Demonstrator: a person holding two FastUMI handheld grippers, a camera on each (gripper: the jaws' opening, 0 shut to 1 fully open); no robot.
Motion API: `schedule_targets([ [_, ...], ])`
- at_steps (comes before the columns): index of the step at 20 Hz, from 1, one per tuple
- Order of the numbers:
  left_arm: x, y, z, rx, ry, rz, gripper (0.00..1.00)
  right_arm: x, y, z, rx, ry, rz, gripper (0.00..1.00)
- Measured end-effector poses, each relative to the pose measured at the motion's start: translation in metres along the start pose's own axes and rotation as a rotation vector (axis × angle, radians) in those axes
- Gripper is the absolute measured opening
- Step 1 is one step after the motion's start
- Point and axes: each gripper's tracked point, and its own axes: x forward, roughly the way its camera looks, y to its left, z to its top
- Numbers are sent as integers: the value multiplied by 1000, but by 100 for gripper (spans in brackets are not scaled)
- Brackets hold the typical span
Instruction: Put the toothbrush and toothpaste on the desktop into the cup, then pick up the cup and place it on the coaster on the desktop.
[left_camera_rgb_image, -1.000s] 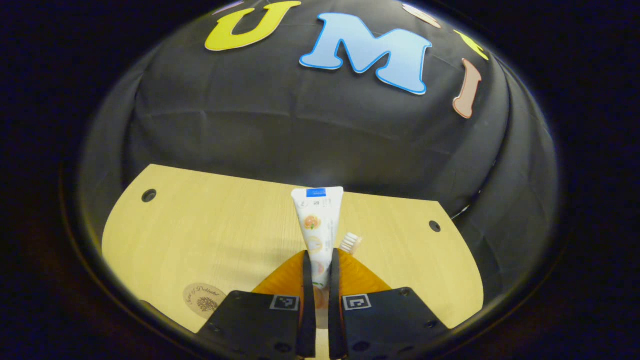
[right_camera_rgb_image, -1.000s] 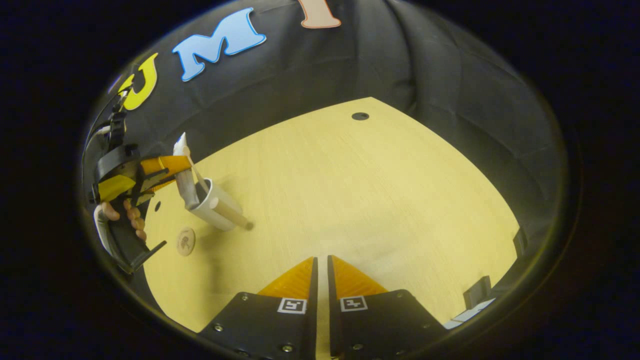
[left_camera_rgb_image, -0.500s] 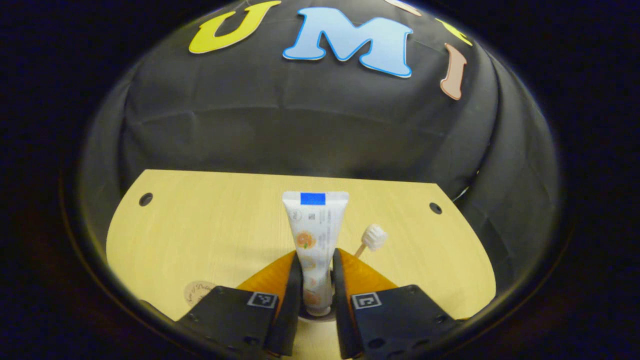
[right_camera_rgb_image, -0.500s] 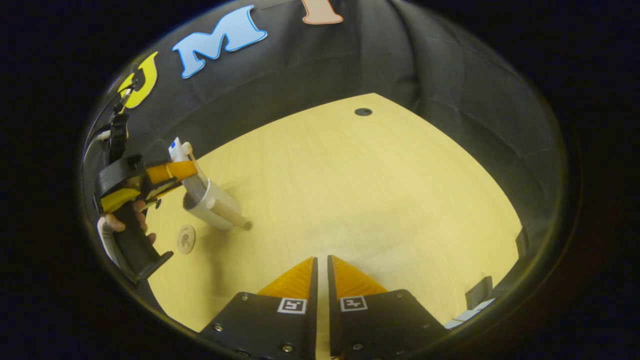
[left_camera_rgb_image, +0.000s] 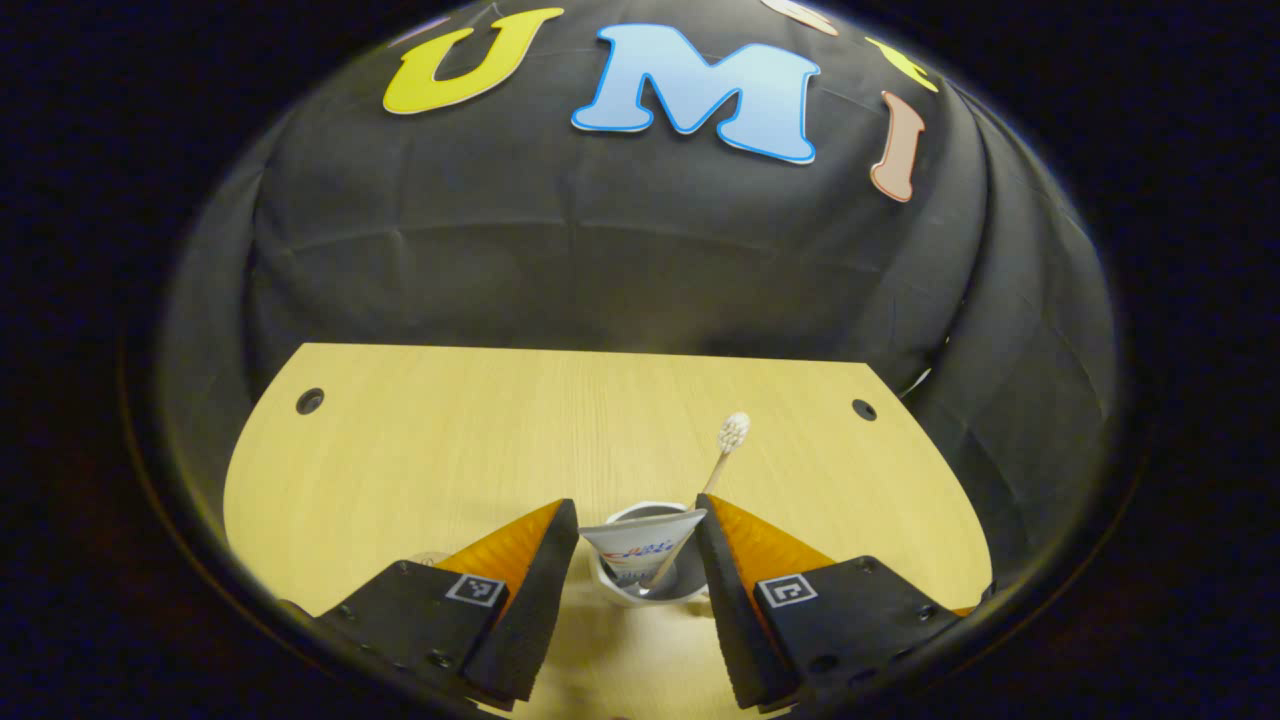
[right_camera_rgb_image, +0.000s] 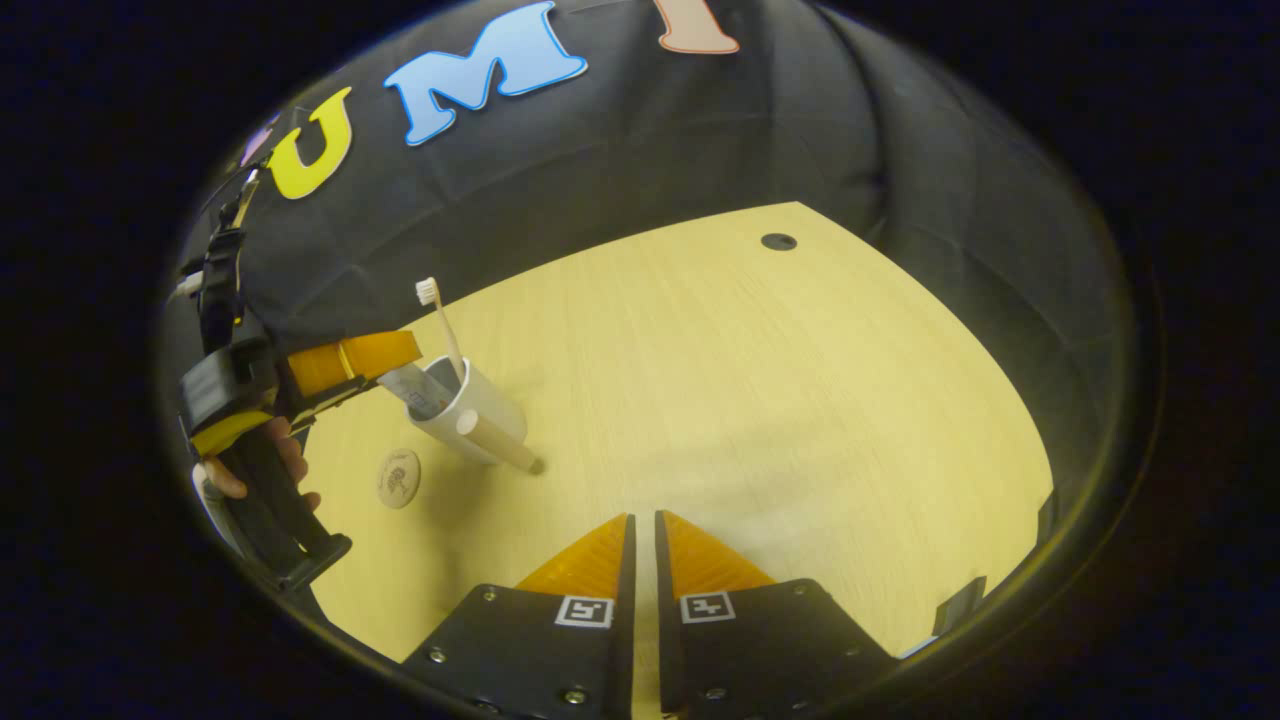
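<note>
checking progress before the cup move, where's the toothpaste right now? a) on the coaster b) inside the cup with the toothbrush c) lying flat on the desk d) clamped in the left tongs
b: the toothpaste sits in the cup beside the toothbrush, with the left tongs open around it.

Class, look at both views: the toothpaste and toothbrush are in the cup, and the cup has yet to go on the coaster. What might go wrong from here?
1. The wooden-handled toothbrush leans well out of the white handled cup; a jolt during lifting might tip it out.
2. The open left tongs flank the white toothpaste tube; closing there may grip the tube rather than the cup.
3. The small round wooden coaster is a narrow target, so the cup might land off-centre.
</note>
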Motion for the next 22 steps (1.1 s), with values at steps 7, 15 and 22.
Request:
schedule_targets([
  [7,-43,13,-17,-5,22,-8,76,16,37,28,-139,3,98,10],
  [15,-76,46,-35,-7,48,33,77,38,85,52,-238,19,188,19],
  [22,-103,75,-48,-42,66,79,76,52,112,56,-341,64,224,38],
])
